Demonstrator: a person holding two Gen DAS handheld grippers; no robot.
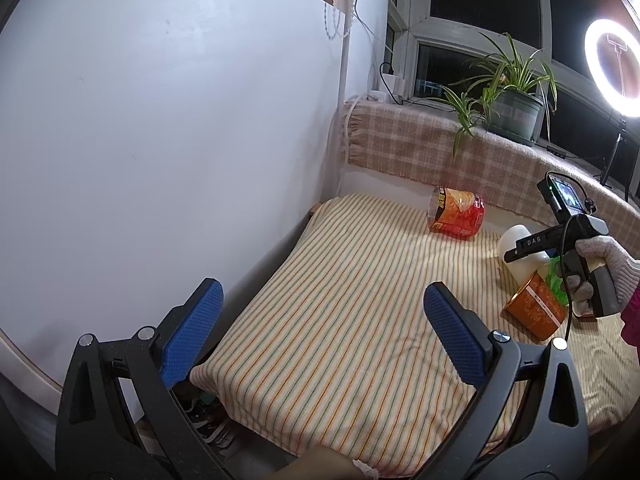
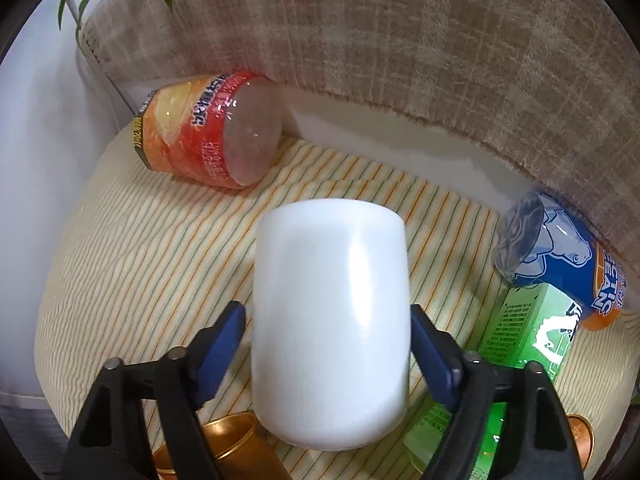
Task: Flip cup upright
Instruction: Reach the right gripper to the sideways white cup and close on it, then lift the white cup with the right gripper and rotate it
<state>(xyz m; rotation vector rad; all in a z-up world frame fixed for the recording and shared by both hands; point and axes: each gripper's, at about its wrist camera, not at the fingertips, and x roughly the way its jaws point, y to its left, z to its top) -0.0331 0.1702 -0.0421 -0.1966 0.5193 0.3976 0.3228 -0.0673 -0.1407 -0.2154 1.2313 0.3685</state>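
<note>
A plain white cup (image 2: 332, 320) lies on its side on the striped cloth (image 2: 140, 248), its closed base pointing away from the right wrist camera. My right gripper (image 2: 326, 332) stands around it with a blue pad (image 2: 222, 344) close on each side; the left pad shows a small gap. In the left wrist view the cup (image 1: 520, 248) is at the far right under the right gripper (image 1: 528, 246). My left gripper (image 1: 324, 312) is open and empty above the near left part of the cloth.
A red-orange snack cup (image 2: 208, 128) lies on its side at the back. A blue cup (image 2: 560, 256) and green cup (image 2: 520, 344) lie at right. A copper tin (image 1: 534, 310) lies near the white cup. A wall stands left, a plaid-covered ledge (image 1: 440, 148) behind.
</note>
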